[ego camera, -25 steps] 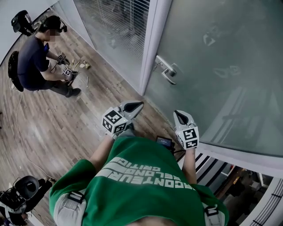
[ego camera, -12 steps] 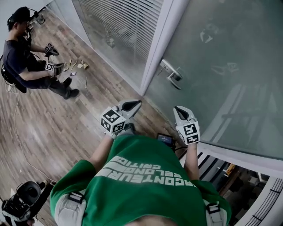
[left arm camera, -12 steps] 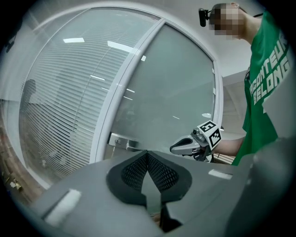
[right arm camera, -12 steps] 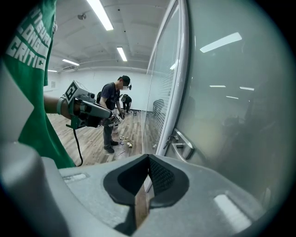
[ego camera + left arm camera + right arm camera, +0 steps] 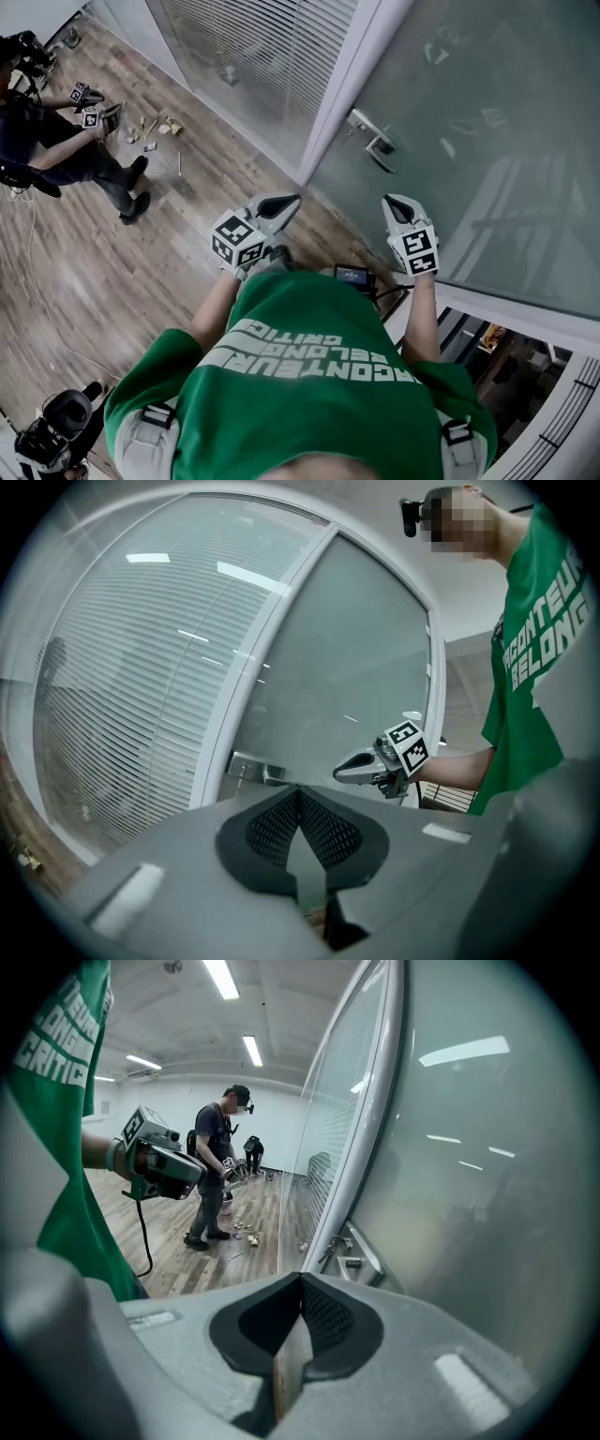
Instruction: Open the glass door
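Left hand-held gripper (image 5: 286, 203) and right hand-held gripper (image 5: 394, 202) are pinched shut, empty, so they'd probably skid off the upper-middle door handle (image 5: 373, 142).

Head view: from above the wearer's shoulders, steeply down onto the wood floor (image 5: 112, 272) and the glass door (image 5: 487, 141).
Left gripper view: roughly level, facing the door handle (image 5: 246, 769).
Right gripper view: close beside the glass, tilted downward.
Shared: the door handle, in all three.

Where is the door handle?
In the head view, the door handle sits upper middle, on the left edge of the glass door, beside the white frame, ahead of the right hand-held gripper.
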Motion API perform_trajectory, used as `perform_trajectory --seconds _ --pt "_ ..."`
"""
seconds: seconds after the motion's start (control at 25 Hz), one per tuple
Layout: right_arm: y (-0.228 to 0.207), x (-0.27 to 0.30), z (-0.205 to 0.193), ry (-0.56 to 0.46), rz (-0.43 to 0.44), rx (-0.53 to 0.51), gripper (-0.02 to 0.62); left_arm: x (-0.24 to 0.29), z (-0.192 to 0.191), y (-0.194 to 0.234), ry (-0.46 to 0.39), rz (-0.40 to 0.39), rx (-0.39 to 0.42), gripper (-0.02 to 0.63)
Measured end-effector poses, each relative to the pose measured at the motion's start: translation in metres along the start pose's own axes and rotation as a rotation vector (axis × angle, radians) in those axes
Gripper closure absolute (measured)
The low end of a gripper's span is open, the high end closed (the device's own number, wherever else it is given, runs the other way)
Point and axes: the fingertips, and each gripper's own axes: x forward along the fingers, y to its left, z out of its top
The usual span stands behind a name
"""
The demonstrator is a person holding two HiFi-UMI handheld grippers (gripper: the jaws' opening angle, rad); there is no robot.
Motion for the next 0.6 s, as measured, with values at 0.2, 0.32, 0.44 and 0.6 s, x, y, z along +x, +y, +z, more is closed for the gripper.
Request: perform_trajectory --seconds 0.2,0.32,0.44,0.6 --pt "-0.016 0.003 0.008 0.021 -0.017 -0.025 0.603 -0.01 0.009 0.003 -0.017 0.0 0.018 0.597" --pt "-0.029 0.008 0.015 0.021 -0.035 -0.039 0.601 -0.013 0.015 0.004 -0.024 0.004 0.033 0.597" --pt "-0.036 0.016 0.006 0.025 -0.039 -0.048 0.601 -0.015 0.006 0.005 -0.01 0.017 0.022 0.597" --pt "-0.042 0.029 0.004 0.036 -0.029 -0.054 0.58 -0.017 0.004 0.011 -0.014 0.044 0.016 0.597"
